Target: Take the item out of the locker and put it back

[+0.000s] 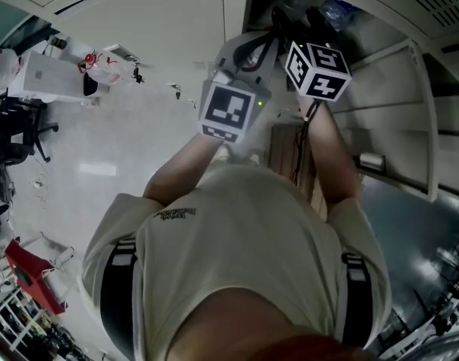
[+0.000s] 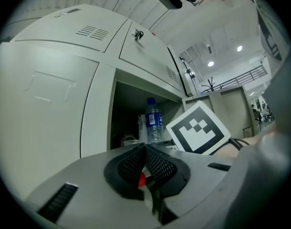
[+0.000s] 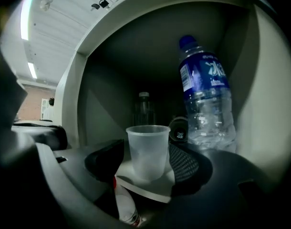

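The locker's open compartment (image 3: 136,56) holds a clear plastic cup (image 3: 146,149) and a water bottle with a blue label (image 3: 207,104). My right gripper (image 3: 146,162) reaches into it, jaws wide. The cup stands between the pads on the shelf, and the left pad (image 3: 107,159) is clear of it. The bottle stands upright just right of the jaws. My left gripper (image 2: 144,149) is shut on nothing and hangs level outside the locker; from it I see the bottle (image 2: 153,123) and the right gripper's marker cube (image 2: 199,130). In the head view both cubes (image 1: 229,110) (image 1: 316,70) are held up at the locker.
A second clear bottle (image 3: 143,109) and a dark round can (image 3: 179,130) stand at the back of the compartment. Closed locker doors (image 2: 40,94) lie to the left, with vented doors (image 2: 93,31) above. The open door (image 1: 395,119) is on my right.
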The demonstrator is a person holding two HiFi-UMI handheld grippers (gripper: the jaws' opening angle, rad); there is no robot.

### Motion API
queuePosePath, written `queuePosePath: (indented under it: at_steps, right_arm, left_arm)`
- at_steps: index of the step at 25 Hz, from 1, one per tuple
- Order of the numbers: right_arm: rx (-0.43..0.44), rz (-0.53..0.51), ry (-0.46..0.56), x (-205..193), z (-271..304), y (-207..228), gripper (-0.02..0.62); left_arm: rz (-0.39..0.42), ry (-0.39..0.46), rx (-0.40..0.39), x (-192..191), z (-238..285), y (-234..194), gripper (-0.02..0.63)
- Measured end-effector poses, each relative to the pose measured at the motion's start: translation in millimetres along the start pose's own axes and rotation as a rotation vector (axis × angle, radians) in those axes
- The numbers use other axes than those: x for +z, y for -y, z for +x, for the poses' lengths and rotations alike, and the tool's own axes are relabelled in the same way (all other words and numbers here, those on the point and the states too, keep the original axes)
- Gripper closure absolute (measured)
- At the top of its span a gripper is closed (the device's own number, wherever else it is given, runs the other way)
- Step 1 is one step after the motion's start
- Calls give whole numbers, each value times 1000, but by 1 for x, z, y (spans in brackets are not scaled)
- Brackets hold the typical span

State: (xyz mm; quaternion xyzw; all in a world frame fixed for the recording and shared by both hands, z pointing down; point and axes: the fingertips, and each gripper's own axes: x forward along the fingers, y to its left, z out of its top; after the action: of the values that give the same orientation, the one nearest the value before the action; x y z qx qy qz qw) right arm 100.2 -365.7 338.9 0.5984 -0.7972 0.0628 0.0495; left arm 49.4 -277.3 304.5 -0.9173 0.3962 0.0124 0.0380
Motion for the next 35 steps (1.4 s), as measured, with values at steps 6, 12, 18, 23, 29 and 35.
queuePosePath:
  at_steps: [6, 12, 18, 23, 29, 35]
  right_arm:
    - [8, -30, -12, 1, 5, -1, 333]
    - [19, -29, -4, 3, 3, -1, 341]
    - [24, -54, 67, 25, -14, -1, 342]
    - [41, -76, 115, 50, -52, -8, 342]
    - [65, -80, 160, 75, -102, -14, 342]
    - [103, -75, 186, 79, -144, -21, 342]
  left_arm:
    - [-16, -19, 1, -10, 0, -3, 594]
    - [-25, -30, 8, -14, -2, -7, 594]
    - [-15, -30, 14, -10, -5, -8, 594]
    - [5, -21, -8, 5, -13, 1, 594]
    - [48, 2, -24, 28, -23, 12, 594]
    - [63, 22, -36, 44, -39, 21, 594]
